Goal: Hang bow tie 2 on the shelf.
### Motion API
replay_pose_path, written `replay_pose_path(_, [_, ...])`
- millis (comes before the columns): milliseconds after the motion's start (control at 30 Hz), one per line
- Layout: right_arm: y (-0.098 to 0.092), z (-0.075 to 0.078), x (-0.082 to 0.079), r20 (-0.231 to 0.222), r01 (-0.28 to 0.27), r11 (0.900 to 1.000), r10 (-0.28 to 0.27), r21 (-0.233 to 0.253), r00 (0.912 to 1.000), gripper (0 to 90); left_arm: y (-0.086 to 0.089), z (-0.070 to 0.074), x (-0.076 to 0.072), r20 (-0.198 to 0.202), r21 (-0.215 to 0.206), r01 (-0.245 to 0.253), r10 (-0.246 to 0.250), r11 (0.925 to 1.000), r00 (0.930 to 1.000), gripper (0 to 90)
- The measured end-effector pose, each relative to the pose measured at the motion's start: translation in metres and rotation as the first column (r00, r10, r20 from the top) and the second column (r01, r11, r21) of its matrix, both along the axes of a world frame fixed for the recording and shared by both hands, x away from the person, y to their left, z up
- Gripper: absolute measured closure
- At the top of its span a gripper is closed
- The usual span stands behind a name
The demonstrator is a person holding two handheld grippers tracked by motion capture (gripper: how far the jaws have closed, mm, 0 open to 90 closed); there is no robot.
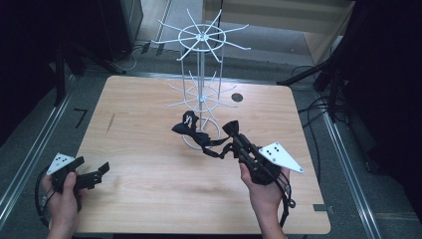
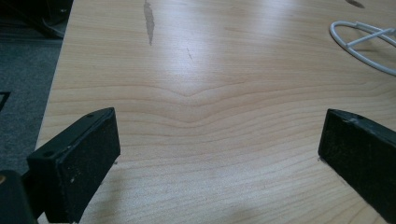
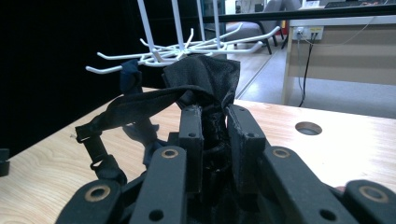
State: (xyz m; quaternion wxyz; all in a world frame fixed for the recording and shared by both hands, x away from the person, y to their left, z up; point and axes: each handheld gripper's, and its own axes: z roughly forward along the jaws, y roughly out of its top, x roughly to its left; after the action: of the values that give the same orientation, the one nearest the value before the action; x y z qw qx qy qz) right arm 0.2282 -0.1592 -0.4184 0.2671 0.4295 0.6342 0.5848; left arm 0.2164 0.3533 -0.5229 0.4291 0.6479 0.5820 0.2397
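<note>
A person's right tongs (image 1: 235, 135) are clamped on one end of a black bow tie (image 1: 199, 133) at a wooden table (image 1: 149, 169), while the left tongs (image 1: 99, 172) wait with jaws wide apart and empty near the table's near left corner. The bow tie stretches leftward and slightly away from the right tongs, its long axis running roughly across the table; its far wing lies just beside the base ring of a white wire display rack (image 1: 201, 74), and its strap droops toward the tabletop between the two ends. In the right gripper view the pinched fabric (image 3: 205, 84) bunches above the closed jaws, with the rack's lower tier of hooks (image 3: 154, 58) just beyond and a little higher than the cloth. The rack stands directly ahead of the right tongs, toward the far middle of the table, so the judgement here is that the coming move is a lift up and forward to bring the tie or its strap over one of those lower prongs. The right hand (image 1: 266, 191) is much the nearer; the left hand (image 1: 62, 196) sits well apart from both tie and rack, its own view taking in bare wood and a curve of the rack's base ring (image 2: 359, 39) at upper right
</note>
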Motion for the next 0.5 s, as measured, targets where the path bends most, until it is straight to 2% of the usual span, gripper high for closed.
replay_pose_path(167, [0.004, 0.004, 0.002, -0.002, 0.000, 1.000, 0.000, 0.003, 1.0000, 77.7, 0.000, 0.000, 0.000, 0.002, 0.001, 0.000, 0.000, 1.0000, 1.0000, 0.0])
replay_pose_path(500, [0.010, 0.018, 0.006, -0.006, 0.012, 0.999, -0.012, 0.040, 0.9999, 77.7, 0.000, 0.000, -0.001, 0.005, -0.002, -0.001, 0.001, 1.0000, 1.0000, 0.0])
